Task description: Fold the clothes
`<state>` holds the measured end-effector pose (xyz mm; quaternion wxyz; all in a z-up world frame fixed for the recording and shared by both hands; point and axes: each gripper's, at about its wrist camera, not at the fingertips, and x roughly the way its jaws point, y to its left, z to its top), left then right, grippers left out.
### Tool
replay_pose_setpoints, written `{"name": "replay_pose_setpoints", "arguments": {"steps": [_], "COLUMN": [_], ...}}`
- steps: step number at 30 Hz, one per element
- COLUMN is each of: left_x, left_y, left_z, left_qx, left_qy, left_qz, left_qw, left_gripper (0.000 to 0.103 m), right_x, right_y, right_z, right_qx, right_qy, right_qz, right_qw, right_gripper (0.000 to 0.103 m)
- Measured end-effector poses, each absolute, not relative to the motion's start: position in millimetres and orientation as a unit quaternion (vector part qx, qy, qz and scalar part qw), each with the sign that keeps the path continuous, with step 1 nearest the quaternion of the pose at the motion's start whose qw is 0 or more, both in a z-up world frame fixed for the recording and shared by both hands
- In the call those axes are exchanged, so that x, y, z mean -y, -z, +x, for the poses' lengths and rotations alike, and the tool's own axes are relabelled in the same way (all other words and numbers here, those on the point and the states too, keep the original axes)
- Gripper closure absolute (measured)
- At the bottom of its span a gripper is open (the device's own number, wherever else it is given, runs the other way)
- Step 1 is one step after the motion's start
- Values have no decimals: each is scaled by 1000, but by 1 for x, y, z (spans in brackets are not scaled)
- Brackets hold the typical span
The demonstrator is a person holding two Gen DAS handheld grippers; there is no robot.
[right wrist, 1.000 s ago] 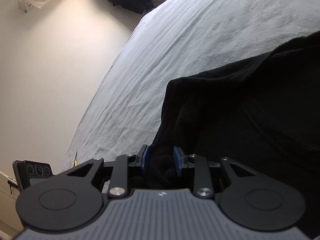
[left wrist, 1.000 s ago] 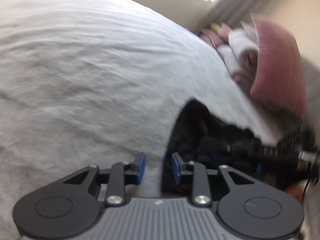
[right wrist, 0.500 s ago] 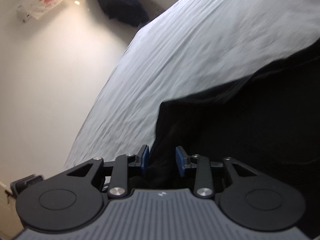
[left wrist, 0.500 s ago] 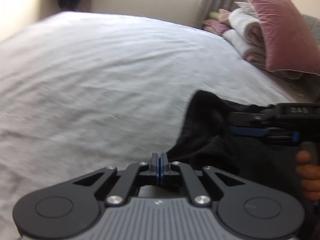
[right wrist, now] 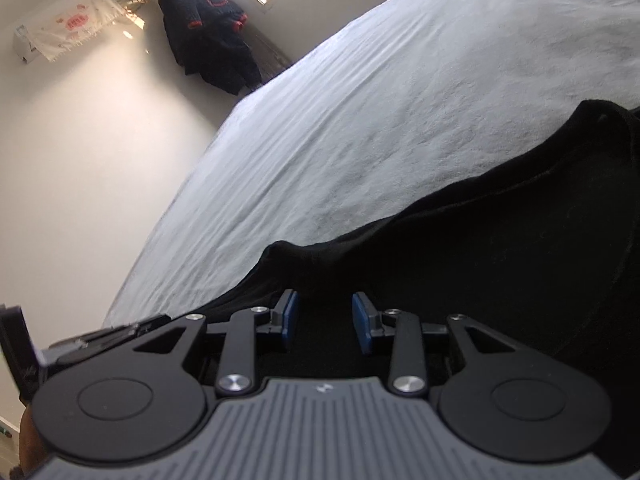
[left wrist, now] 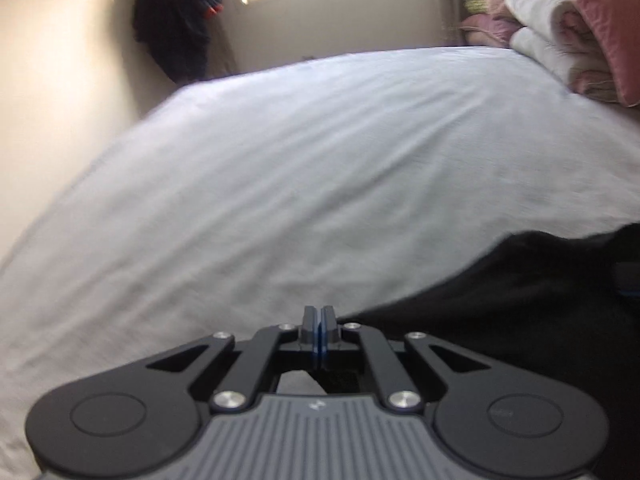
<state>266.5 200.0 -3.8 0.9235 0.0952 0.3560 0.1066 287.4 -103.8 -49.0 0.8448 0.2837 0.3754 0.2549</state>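
Left gripper (left wrist: 319, 320): pads pressed together at the black garment (left wrist: 520, 304) edge; cloth between them unconfirmed. Right gripper (right wrist: 325, 322): jaws wide over the garment on the white bedsheet (right wrist: 400, 120). Pink pillow (left wrist: 600, 12) appears in left view only.

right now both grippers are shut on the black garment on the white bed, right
Not quite. Only the left gripper is shut, at the edge of the black garment; whether it pinches cloth is hard to tell. The right wrist view shows the right gripper open, its blue pads apart with the garment between them. The white bed is right.
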Motion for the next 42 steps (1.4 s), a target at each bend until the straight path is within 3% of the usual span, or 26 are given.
{"name": "replay_pose_setpoints", "arguments": {"steps": [8,11,13,20,23,30,31,33,42], "left_x": [-218,-238,-254,-281,-288,-278,-275,-270,-282], "left_y": [19,17,21,51,61,82,84,86,73], "left_z": [288,271,255,231,237,248,249,253,257], "left_qx": [-343,-343,-343,-331,-313,-275,-274,-286,-254], "left_qy": [-148,-142,-133,-42,-2,49,55,64,-8], "left_qz": [55,-32,-112,-306,-355,-370,-369,-361,-326], "left_qw": [926,928,923,892,881,886,887,885,910], "left_gripper": [102,94,79,76,69,73,78,102,103], "right_x": [94,94,94,91,90,80,80,79,49], "right_y": [54,54,54,52,54,52,51,49,39], "right_z": [286,287,287,289,288,283,284,290,340], "right_qx": [-364,-359,-353,-338,-339,-334,-335,-339,-350], "right_qy": [-255,-251,-247,-230,-228,-219,-217,-217,-206], "right_qz": [258,259,258,234,233,210,215,225,137], "right_qw": [858,861,865,882,882,893,892,887,904], "right_gripper": [69,69,68,62,62,60,59,58,58]}}
